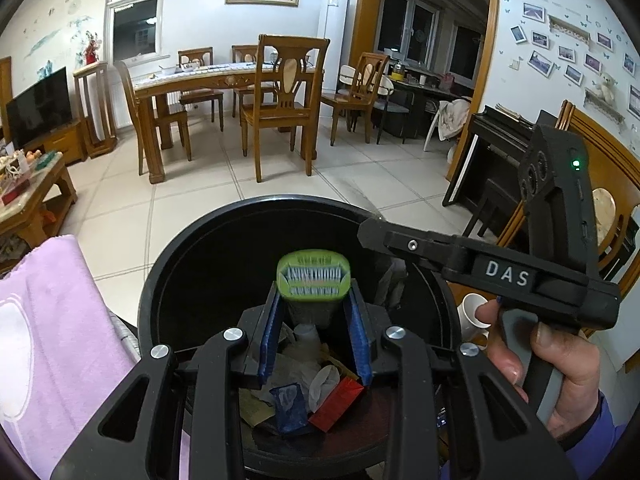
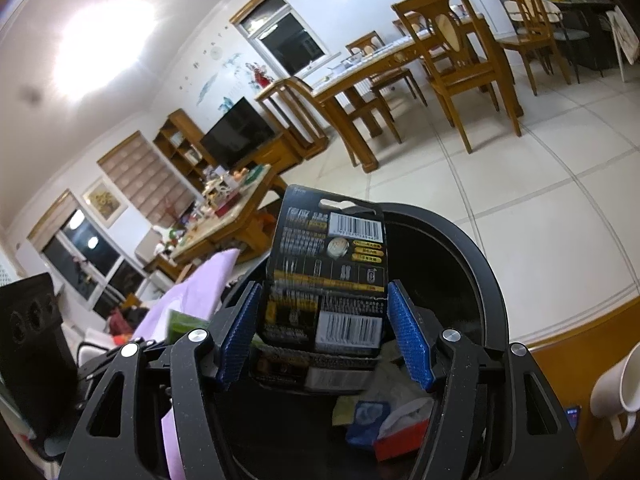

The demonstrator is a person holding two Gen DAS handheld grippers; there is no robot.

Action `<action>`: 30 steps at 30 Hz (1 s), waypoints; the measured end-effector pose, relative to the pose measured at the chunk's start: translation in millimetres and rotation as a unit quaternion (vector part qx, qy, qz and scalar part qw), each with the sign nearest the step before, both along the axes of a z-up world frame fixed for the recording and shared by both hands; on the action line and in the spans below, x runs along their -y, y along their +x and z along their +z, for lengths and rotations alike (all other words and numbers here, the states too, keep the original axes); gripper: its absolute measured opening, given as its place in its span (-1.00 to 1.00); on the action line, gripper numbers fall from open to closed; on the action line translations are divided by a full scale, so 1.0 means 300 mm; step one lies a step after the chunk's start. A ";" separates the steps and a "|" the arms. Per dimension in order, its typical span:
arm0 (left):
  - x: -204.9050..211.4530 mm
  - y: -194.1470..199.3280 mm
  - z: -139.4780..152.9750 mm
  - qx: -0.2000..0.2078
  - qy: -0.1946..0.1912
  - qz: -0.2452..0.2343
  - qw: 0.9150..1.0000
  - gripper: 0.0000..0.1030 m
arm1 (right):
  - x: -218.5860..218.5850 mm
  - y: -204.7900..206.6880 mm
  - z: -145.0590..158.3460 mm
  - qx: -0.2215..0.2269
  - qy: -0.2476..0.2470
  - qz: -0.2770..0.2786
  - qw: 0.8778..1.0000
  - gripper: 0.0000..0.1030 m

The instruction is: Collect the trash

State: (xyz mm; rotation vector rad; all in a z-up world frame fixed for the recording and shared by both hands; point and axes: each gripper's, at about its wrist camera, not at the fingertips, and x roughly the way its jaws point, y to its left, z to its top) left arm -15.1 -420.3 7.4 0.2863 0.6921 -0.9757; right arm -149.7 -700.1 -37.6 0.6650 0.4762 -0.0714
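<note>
At the lower centre of both frames, over the bin (image 1: pixel 160 280), our left gripper (image 1: pixel 316 340) pinches a light, stiff green pack (image 1: pixel 314 276) and our right gripper (image 2: pixel 324 336) a thin, bendable card (image 2: pixel 328 264) by its edges.

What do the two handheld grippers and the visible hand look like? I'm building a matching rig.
Both the left gripper and the right gripper have matte black linkage arms, silver pivot bolts and textured blue finger pads. The right one carries white "DAS" lettering and a green light. The bare right hand wears a purple sleeve.
</note>
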 end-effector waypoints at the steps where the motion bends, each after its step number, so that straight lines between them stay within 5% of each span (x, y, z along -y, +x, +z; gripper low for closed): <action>1: -0.006 0.007 0.006 0.002 0.000 -0.001 1.000 -0.36 | -0.006 0.001 0.001 -0.001 0.000 0.000 1.000 0.35; 5: -0.029 0.004 0.031 0.013 -0.003 0.004 1.000 0.37 | -0.014 0.004 0.006 -0.001 -0.003 -0.002 1.000 0.43; 10: -0.073 -0.010 0.053 0.026 -0.006 0.006 1.000 0.39 | -0.055 0.017 0.031 0.002 -0.011 0.001 1.000 0.44; 14: -0.144 -0.013 0.085 0.044 -0.018 0.023 0.999 0.81 | -0.113 0.036 0.059 0.005 -0.021 0.010 1.000 0.52; 23: -0.457 0.028 0.129 0.049 -0.043 0.106 0.992 0.90 | -0.329 0.129 0.139 0.009 -0.047 0.050 0.998 0.72; 30: -0.795 0.096 0.104 0.030 -0.049 0.224 0.973 0.90 | -0.648 0.257 0.194 0.014 -0.086 0.105 0.991 0.90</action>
